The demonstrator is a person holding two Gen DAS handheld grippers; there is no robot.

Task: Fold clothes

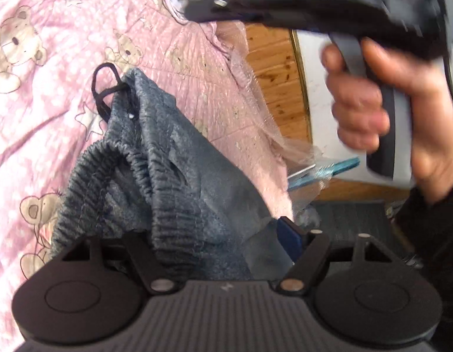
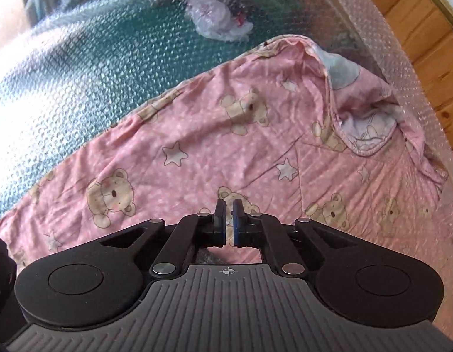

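Pants-wise, you're honestly barely started: the grey-blue fleece trousers with the ribbed elastic waistband are bunched up and draped over your left gripper, with the waistband gaping open and the black drawstring loop flopping out onto the pink quilted bedspread with teddy bears and stars. I'd judge no fold is done yet, since nothing is laid flat. Cloth covers most of the left fingers, with only one blue pad poking out, so I can't tell whether those jaws are pinching the fabric or just sitting under it. Your right gripper is up in the air over the bedspread, jaws nearly pressed together with just a thin gap and nothing between them; your right hand is wrapped around its handle. Bubble wrap sheet covers the far side of the bed. Still left, as I see it: spread the trousers out, line up the legs, then fold.
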